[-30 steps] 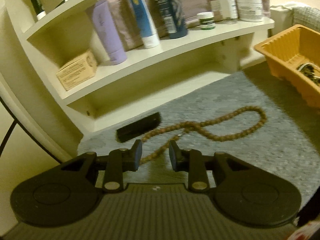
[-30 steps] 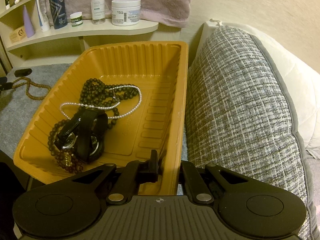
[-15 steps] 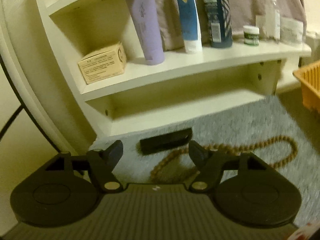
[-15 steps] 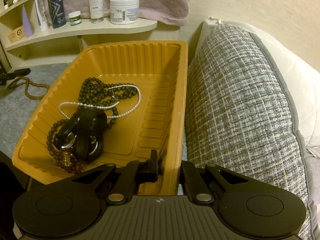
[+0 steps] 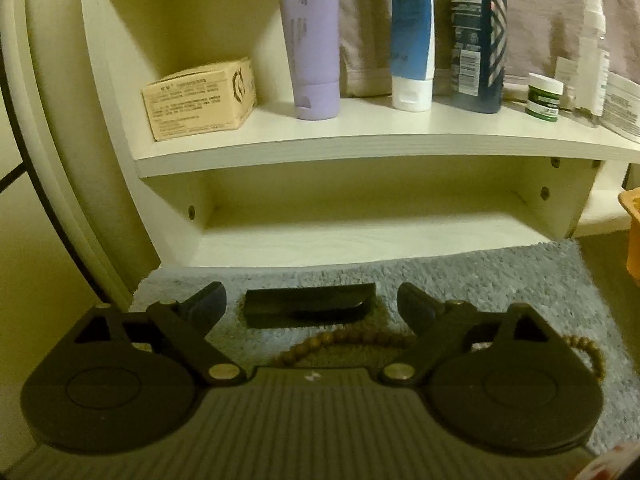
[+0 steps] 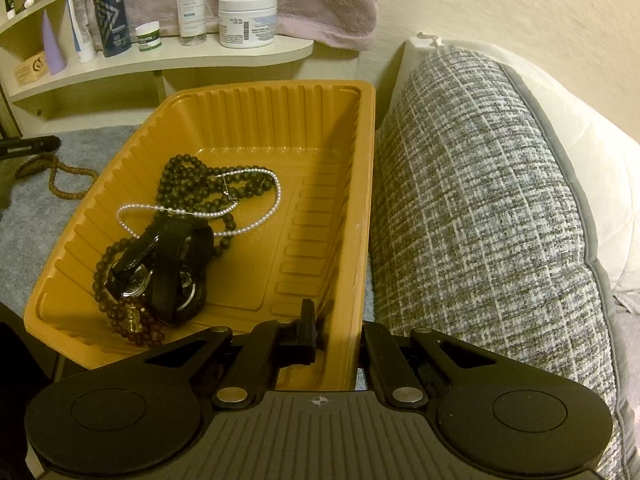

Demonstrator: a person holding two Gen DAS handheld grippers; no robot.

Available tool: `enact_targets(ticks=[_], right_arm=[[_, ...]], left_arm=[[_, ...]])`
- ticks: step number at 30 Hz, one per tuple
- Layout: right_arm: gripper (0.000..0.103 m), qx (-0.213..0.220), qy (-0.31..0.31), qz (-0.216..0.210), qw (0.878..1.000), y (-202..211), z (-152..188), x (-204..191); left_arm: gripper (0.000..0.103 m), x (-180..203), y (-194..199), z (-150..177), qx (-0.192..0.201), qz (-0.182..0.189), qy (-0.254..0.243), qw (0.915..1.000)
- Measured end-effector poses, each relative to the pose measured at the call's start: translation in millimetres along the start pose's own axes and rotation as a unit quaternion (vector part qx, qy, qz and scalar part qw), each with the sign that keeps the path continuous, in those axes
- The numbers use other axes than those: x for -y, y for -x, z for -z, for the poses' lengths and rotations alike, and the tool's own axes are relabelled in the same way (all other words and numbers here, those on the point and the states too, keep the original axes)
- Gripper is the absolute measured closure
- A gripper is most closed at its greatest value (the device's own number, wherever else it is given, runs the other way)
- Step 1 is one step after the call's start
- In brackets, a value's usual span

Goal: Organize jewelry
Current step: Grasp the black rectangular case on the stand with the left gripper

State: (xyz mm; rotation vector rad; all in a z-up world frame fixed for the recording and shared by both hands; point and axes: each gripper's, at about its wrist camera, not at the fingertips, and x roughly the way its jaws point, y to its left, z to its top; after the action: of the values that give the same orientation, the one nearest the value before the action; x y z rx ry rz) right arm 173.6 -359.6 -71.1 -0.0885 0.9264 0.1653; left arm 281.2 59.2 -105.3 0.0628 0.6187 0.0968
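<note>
In the left wrist view my left gripper [image 5: 310,304] is open wide, low over the grey mat [image 5: 520,280]. A black bar-shaped object [image 5: 308,306] lies between its fingertips. A brown bead necklace [image 5: 340,340] lies just behind it, partly hidden by the gripper body. In the right wrist view my right gripper [image 6: 336,332] is shut on the near right wall of the orange tray [image 6: 360,200]. The tray holds a dark bead necklace [image 6: 192,180], a pearl strand [image 6: 248,224] and black watches [image 6: 168,268]. The brown necklace also shows at the left [image 6: 60,184].
A white shelf unit [image 5: 360,140] stands behind the mat, with tubes, bottles, jars and a cardboard box [image 5: 200,100]. A grey woven cushion [image 6: 480,220] lies against the tray's right side. The orange tray's corner shows at the left wrist view's right edge [image 5: 632,232].
My left gripper opened wide and moved forward and left, from over the brown necklace to around the black bar. The right gripper stayed clamped on the tray wall.
</note>
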Motion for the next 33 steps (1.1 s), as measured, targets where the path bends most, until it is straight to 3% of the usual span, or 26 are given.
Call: enact_targets(ticks=[6,11,13,17,33], right_arm=[[0.099,0.000,0.000,0.000,1.000,0.0,0.1,0.0],[0.099,-0.001,-0.001,-0.001,1.000,0.0,0.4,0.6],[0.099,-0.001,-0.002,0.000,1.000,-0.2,1.2,0.4],[0.099,-0.001,-0.003,0.000,1.000,0.4,2.3,-0.2],[0.099,0.000,-0.002,0.000,1.000,1.8,1.4,-0.7]], left_arm=[[0.014,0.7,-9.9,4.0,-0.005,-0.005,0.013,0.9999],[0.021,-0.5,-13.7,4.8,-0.007,-0.008,0.016,0.9998],[0.029,-1.7,-14.7,3.8,-0.008,-0.007,0.019,0.9998],[0.030,-3.0,-13.3,1.9,-0.010,-0.002,0.024,0.9997],[0.030,16.4,53.7,-3.5,0.039,0.016,0.000,0.9991]])
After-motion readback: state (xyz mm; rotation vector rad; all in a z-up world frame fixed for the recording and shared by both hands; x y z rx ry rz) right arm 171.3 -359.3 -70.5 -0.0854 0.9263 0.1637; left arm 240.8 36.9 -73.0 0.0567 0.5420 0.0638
